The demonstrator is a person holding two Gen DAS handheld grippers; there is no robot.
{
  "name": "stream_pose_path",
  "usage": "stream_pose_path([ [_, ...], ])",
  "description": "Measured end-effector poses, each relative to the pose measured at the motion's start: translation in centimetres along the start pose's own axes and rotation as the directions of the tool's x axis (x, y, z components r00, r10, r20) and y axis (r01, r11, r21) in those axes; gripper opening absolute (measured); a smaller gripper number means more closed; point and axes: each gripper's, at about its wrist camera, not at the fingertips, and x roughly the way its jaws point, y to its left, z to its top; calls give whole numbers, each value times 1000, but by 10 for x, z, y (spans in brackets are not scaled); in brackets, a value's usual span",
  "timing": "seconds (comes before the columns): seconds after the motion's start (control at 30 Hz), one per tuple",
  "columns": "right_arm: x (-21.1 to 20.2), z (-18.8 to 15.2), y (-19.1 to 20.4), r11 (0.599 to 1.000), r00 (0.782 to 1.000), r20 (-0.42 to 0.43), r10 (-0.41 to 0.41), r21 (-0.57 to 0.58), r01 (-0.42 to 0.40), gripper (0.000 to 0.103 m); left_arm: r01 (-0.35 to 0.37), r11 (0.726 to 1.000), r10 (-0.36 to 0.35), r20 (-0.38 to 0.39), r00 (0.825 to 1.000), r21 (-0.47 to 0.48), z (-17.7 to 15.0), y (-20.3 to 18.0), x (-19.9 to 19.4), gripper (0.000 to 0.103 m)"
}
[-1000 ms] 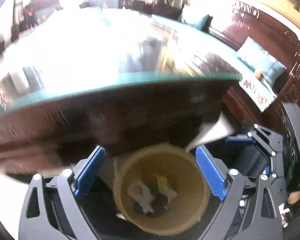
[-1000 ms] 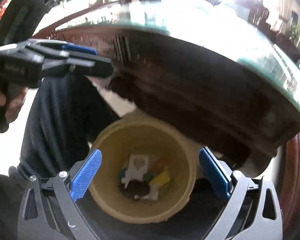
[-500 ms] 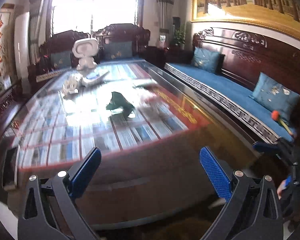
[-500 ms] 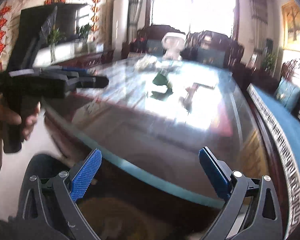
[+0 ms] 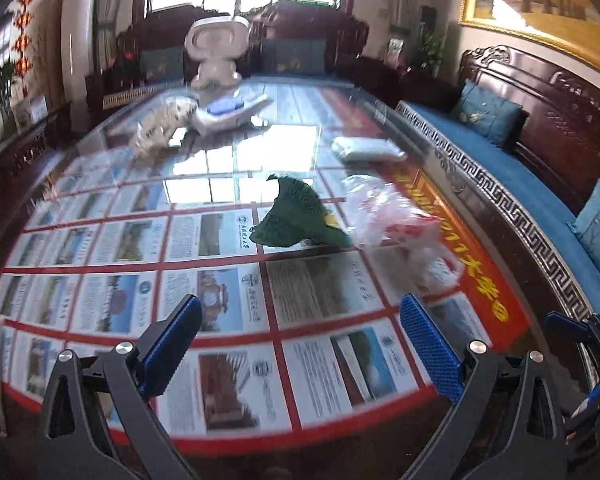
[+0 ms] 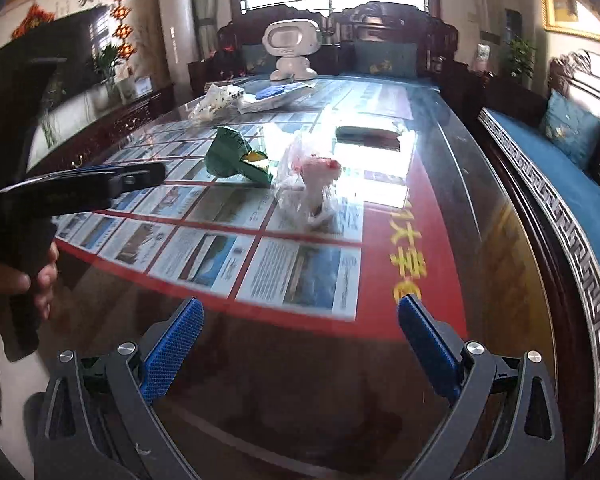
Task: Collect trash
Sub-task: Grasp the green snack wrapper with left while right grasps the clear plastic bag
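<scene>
Glass-topped table bears green wrapper, flanked by blue sofa

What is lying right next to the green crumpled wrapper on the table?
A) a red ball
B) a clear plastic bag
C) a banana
B: the clear plastic bag with some red on it lies just right of the green crumpled wrapper on the glass table.

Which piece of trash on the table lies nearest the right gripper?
The crumpled clear plastic bag, right of the green wrapper; other litter lies farther back.
</scene>
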Motion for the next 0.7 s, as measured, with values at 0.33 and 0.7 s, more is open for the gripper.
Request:
stream_pose_path([
  [0.33, 55, 41, -16, 1000, 1000, -27, 12, 21, -12, 94, 0, 1000, 1, -57, 998, 22, 28, 14, 66, 99],
  [0.7, 90, 66, -23, 1000, 999, -37, -3, 20, 3, 94, 102, 995, -102, -77, 992, -2, 63, 26, 111, 99],
])
